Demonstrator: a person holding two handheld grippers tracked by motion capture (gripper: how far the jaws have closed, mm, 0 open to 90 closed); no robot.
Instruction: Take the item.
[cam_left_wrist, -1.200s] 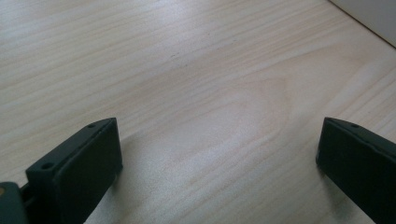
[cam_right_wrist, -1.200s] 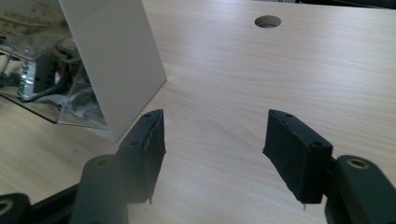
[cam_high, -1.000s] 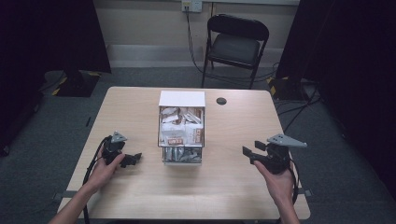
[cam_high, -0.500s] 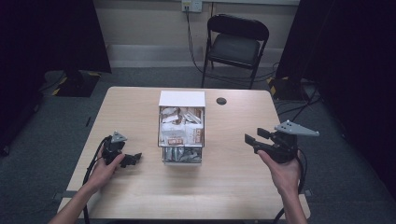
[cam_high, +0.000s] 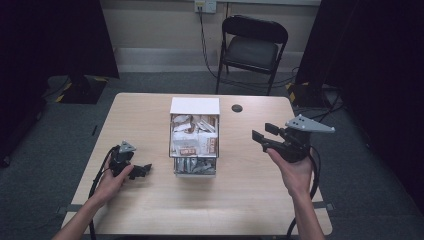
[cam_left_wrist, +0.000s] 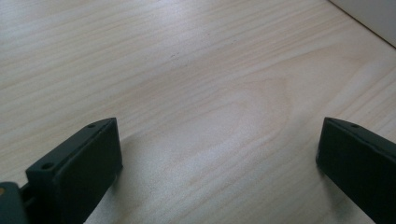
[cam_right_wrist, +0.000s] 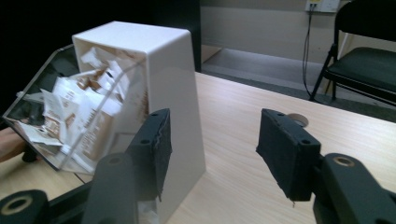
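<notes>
A white dispenser box (cam_high: 195, 106) with a clear slanted front stands mid-table, stuffed with white and brown packets (cam_high: 192, 137). In the right gripper view the box (cam_right_wrist: 163, 70) rises just left of the jaws, its packets (cam_right_wrist: 74, 112) pressed against the clear panel. My right gripper (cam_high: 264, 135) is held above the table to the right of the box, open, nothing between its pads (cam_right_wrist: 287, 154). My left gripper (cam_high: 144, 170) rests low on the table to the left of the box, open over bare wood (cam_left_wrist: 210, 112).
A small dark round hole cover (cam_high: 237, 108) sits on the table behind the box. A black folding chair (cam_high: 252, 47) stands beyond the far edge. Cables trail from both grippers off the near edge. Dark curtains flank the room.
My right gripper has risen off the table and moved away from the near edge, now level with the box's side. The left gripper has stayed put.
</notes>
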